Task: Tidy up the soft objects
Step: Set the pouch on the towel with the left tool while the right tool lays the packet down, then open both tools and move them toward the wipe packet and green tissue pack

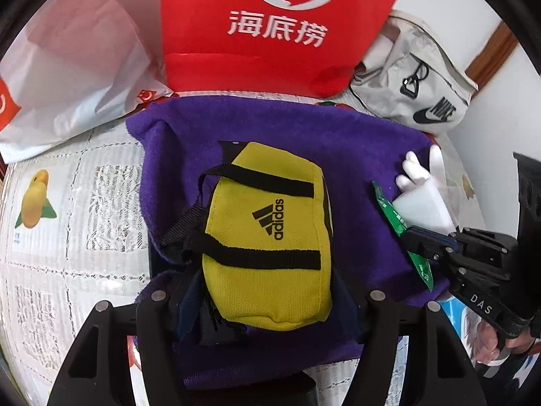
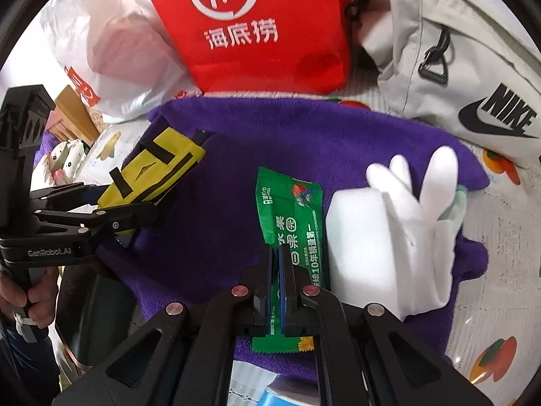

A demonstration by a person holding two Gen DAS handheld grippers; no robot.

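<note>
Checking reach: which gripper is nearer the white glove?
Right. The right gripper, shut on the green packet, sits beside the glove; the left gripper holds the yellow pouch farther off.

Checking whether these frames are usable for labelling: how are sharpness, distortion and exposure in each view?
Left wrist view: strong fisheye bending with dark corners; the yellow Adidas pouch is sharp, while the white plastic bag looks soft and washed out. Right wrist view: same barrel distortion; the green snack wrapper print is readable, but the white glove is overexposed and slightly blurred.
</note>
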